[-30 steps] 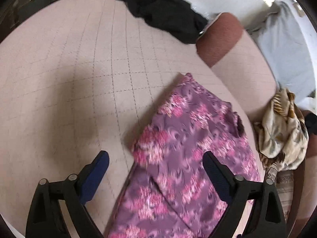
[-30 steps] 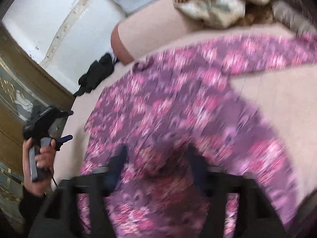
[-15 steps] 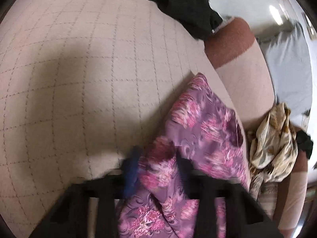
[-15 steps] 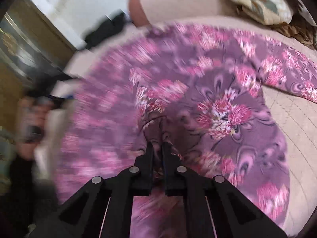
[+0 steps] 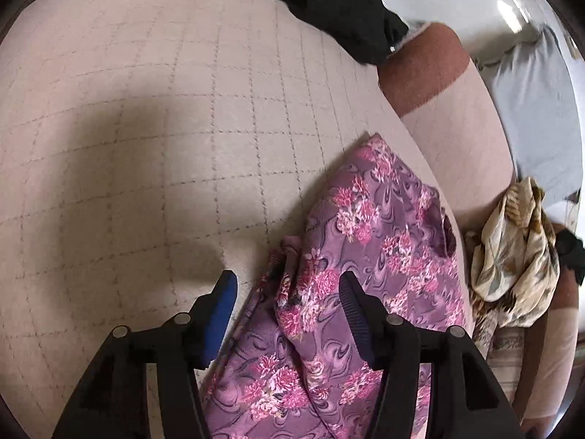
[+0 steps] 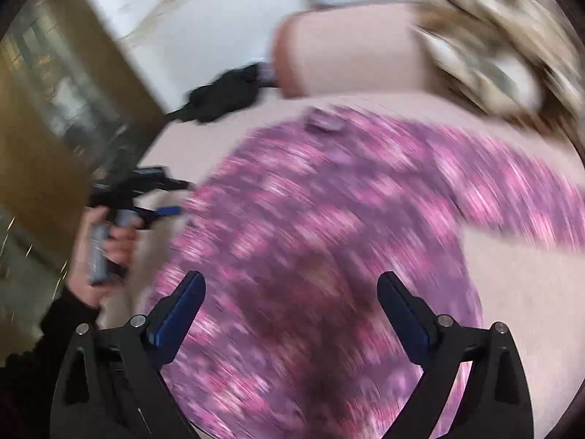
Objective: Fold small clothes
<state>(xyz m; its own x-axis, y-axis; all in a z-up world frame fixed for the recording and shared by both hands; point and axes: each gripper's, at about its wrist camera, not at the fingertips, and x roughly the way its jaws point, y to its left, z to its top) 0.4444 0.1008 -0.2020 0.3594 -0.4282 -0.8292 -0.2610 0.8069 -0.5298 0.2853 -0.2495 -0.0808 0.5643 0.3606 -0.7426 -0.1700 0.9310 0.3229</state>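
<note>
Purple floral-print garment of thin, limp fabric (image 5: 369, 256), spread at lower right on the quilted beige cushion (image 5: 146, 146), was judged light and best pinched at a folded edge, both the left gripper (image 5: 287, 292) and right gripper (image 6: 289, 292) having just been opened, nothing pinched.

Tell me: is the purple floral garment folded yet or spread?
Mostly spread: the purple floral garment covers the bed, one edge bunched by the left gripper.

Quilted pink sofa seat (image 5: 182, 109), rust cushion (image 5: 420, 69), wooden cabinet (image 6: 44, 117) beside it.
</note>
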